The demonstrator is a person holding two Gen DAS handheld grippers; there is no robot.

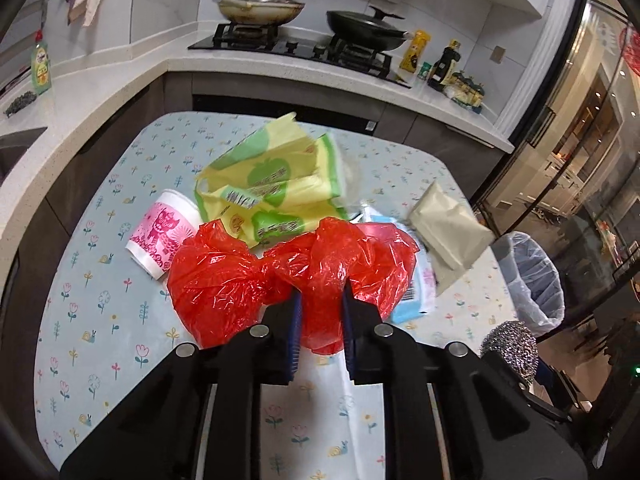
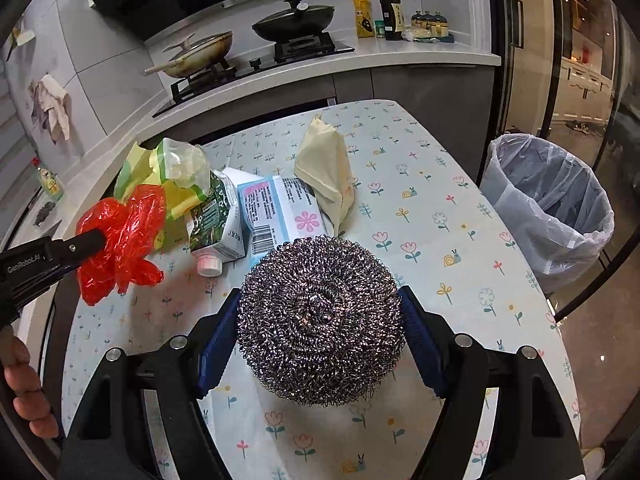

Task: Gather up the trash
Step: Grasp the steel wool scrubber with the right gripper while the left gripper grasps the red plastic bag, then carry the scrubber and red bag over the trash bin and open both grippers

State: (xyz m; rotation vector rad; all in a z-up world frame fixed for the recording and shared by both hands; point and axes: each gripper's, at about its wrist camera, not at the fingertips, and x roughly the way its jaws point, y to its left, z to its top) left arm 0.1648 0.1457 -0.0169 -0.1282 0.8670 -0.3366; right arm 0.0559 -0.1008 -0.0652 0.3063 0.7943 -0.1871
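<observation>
My left gripper is shut on a crumpled red plastic bag, held above the table; it also shows in the right wrist view. My right gripper is shut on a steel wool scourer, which also shows in the left wrist view. On the table lie a yellow-green plastic bag, a pink paper cup on its side, a green carton, a blue-white packet and a beige pouch. A bin lined with a clear bag stands right of the table.
The table has a flowered cloth. Behind it runs a counter with a hob, two lidded pans and bottles. A glass door is at the right.
</observation>
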